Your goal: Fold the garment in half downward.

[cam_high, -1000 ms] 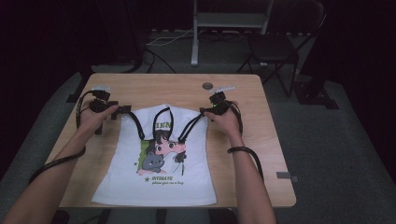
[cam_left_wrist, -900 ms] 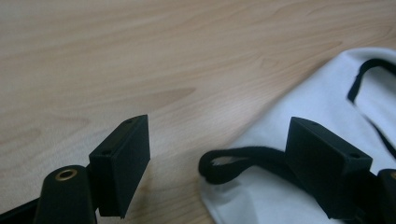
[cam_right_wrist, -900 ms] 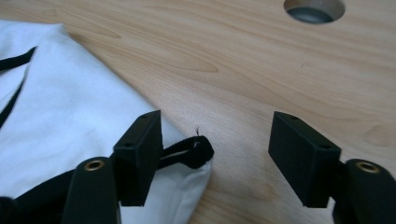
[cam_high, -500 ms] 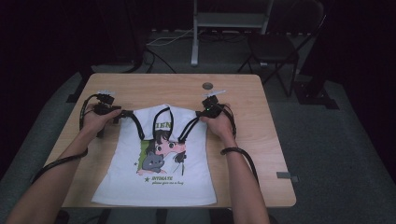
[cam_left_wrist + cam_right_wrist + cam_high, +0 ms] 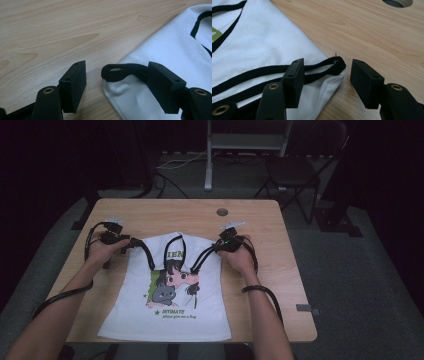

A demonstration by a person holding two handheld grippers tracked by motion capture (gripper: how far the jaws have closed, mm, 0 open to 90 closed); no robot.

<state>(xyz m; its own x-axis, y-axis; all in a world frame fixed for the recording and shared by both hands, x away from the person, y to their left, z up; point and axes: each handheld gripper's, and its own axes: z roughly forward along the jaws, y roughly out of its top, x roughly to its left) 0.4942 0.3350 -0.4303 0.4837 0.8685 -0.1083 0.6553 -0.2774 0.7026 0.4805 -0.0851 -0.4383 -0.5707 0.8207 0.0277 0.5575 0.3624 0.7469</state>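
A white T-shirt [image 5: 170, 305] with a cartoon print and black trim lies flat on the wooden table [image 5: 280, 270], collar to the far side. At its left shoulder sits my left gripper [image 5: 125, 242], open. In the left gripper view the black-trimmed sleeve edge [image 5: 125, 72] lies between the jaws of that gripper [image 5: 117, 85], close against the right one. My right gripper [image 5: 220, 245] rests at the right shoulder, also open. In the right gripper view, a black-trimmed sleeve corner [image 5: 337, 62] lies on the table in the gap of that gripper [image 5: 327, 80].
A round cable hole [image 5: 222, 212] is in the table behind the shirt. Bare wood runs along the far edge and the right side. A dark chair [image 5: 300, 170] and a metal stand [image 5: 250, 140] are on the floor beyond the table.
Both hands have shifted a little inward and toward the person, to the shirt's shoulders. The shirt has stayed in place.
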